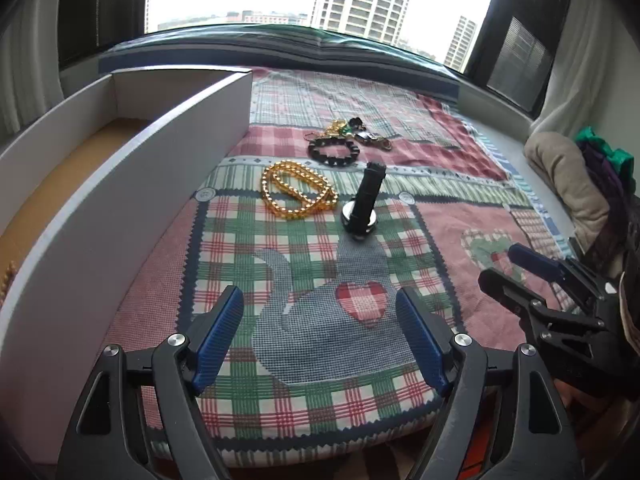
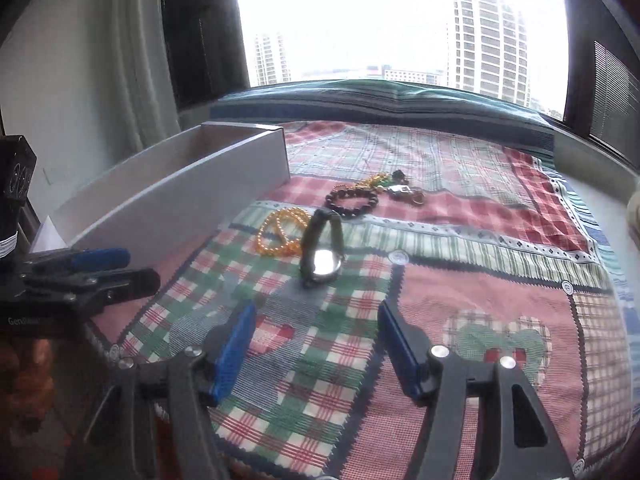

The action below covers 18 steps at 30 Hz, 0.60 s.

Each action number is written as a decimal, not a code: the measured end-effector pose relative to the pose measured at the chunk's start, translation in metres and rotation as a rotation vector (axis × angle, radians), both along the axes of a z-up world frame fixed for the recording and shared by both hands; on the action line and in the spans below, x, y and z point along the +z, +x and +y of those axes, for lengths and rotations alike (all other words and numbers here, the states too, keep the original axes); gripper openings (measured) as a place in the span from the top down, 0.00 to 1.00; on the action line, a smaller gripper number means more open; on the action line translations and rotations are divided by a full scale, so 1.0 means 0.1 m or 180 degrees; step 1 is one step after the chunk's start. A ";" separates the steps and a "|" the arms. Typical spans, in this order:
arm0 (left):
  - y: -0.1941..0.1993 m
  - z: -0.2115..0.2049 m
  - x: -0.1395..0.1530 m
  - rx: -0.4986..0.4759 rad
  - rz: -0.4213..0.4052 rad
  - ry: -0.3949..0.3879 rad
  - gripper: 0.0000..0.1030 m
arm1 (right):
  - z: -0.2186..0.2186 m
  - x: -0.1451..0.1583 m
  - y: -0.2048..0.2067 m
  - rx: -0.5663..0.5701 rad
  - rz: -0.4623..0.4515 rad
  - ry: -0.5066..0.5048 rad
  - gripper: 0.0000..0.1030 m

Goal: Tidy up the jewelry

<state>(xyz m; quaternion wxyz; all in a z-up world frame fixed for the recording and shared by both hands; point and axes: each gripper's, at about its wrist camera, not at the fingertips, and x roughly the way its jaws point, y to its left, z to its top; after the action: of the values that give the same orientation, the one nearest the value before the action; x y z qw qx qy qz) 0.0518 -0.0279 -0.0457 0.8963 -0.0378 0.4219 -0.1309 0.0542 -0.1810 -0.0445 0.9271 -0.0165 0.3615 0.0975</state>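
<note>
left wrist: low, near | right wrist: likewise, blurrier | shared: quilt (image 1: 320, 272)

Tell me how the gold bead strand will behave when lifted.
The gold bead strand lies in loose doubled loops, so it will probably droop and swing. Its glossy round beads look slippery, so pinching a single point may let the rest trail.

Each claw, the left gripper (image 1: 320, 336) and the right gripper (image 2: 316, 350), has black angular linkage arms with triangular cut-outs, round silver screw heads at the pivots behind the tips, and blue ribbed pads (image 1: 218, 336) lining the fingers' inner faces.
</note>
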 end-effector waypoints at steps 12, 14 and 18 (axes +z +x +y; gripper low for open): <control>0.00 -0.19 -0.40 0.0095 0.0215 0.0230 0.22 | -0.51 -0.37 -0.37 -0.0515 0.0196 0.0253 0.37; 0.00 -0.19 -0.44 0.0121 0.0232 0.0262 0.22 | -0.50 -0.40 -0.38 -0.0512 0.0204 0.0267 0.37; 0.01 -0.18 -0.52 0.0147 0.0302 0.0242 0.22 | -0.44 -0.40 -0.40 -0.0485 0.0169 0.0199 0.37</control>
<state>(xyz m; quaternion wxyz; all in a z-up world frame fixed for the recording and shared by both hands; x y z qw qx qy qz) 0.0530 -0.0457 -0.0977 0.8789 -0.0197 0.4676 -0.0922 0.0138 -0.2252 -0.0840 0.9220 0.0426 0.3830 0.0383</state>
